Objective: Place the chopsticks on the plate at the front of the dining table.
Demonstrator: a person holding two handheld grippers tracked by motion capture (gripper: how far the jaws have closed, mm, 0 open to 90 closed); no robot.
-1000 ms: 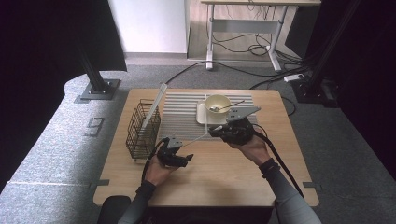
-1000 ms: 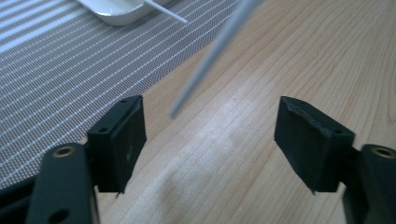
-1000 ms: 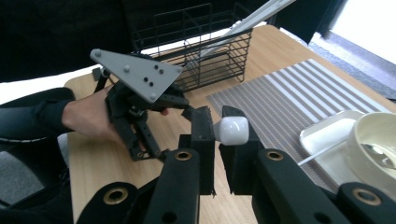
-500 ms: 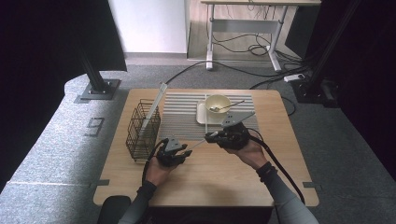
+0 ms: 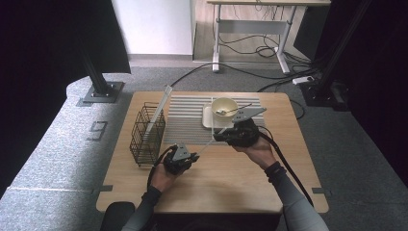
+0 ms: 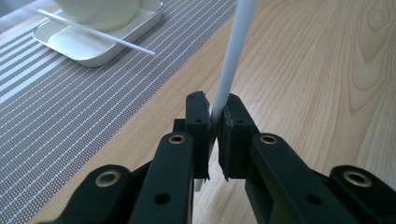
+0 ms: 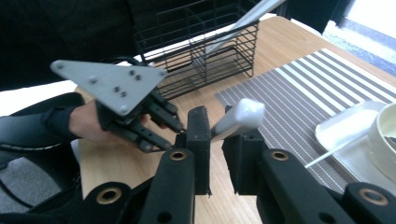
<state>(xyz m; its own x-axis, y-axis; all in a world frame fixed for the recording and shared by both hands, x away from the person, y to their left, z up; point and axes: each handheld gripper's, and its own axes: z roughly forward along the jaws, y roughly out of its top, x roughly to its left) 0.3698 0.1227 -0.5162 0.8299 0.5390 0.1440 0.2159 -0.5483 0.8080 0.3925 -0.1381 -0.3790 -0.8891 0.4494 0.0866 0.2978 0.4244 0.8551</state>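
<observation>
Since the earlier high view, the right gripper [image 5: 219, 136] has been drawing away from the bowl [image 5: 224, 106] toward 7 o'clock, carrying a white stick [image 5: 206, 146] down to the left gripper [image 5: 192, 158], which has barely shifted. The left gripper's jaws have just been closing, and in the left gripper view they are clamping the stick's lower part between the pads, with its tip poking out underneath.

In the right gripper view the stick's other end is sitting between that gripper's jaws, which have just been easing open a touch. They seem to be pinching it against one pad, though the angle makes the contact hard to read. So the stick is hanging above the bench [image 5: 231, 183], bridging the two grippers just off the striped mat [image 5: 185, 115], at about 6 o'clock from the tray [image 5: 208, 118].

Judging by this, the work is sitting mid-handover. The stick is already lifted off the tray and the left gripper is already taking hold of it. What is remaining is for the right gripper to let go fully and for the left to carry the stick, probably to the wire basket [image 5: 146, 134] at 9 o'clock, where a grey strip [image 5: 161, 108] is already leaning. A second stick [image 6: 93, 30] is lying across the tray's edge, waiting its turn.
</observation>
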